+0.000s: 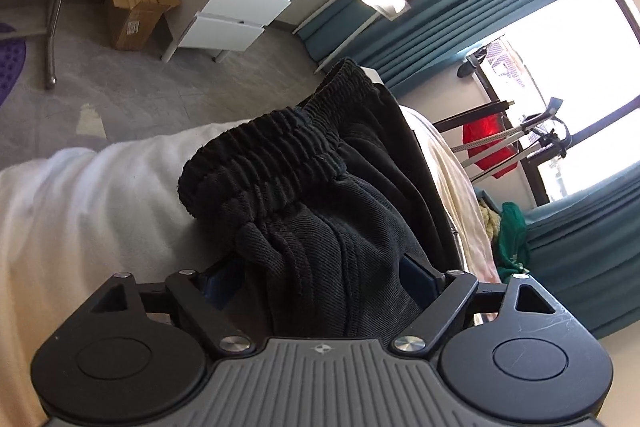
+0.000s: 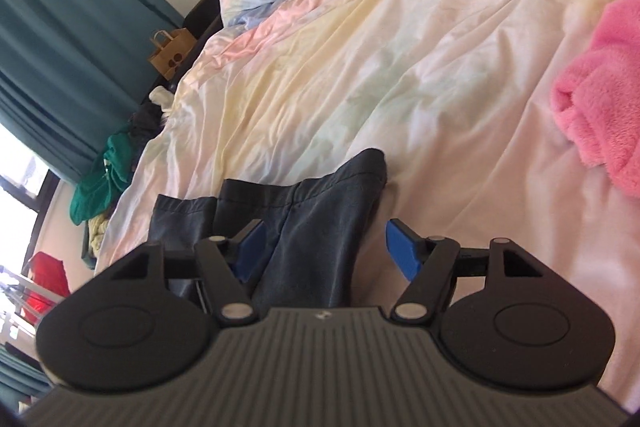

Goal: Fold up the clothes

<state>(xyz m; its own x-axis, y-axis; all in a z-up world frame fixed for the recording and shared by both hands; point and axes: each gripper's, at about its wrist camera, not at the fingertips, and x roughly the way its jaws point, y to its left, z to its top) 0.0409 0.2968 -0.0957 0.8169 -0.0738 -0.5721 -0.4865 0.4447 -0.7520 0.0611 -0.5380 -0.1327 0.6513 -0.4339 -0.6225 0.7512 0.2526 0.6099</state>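
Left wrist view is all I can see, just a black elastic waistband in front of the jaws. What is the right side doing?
Observer: The right gripper has its jaws open around the hemmed end of the dark garment, with a clear gap to the cloth on one side.
Operator: Anything else on the bed near it?
Observer: A pink fluffy item lies on the pastel duvet, toward the right of that view and apart from the dark garment.
Operator: And beyond the bed?
Observer: A brown paper bag stands beside the bed, near the teal curtain.
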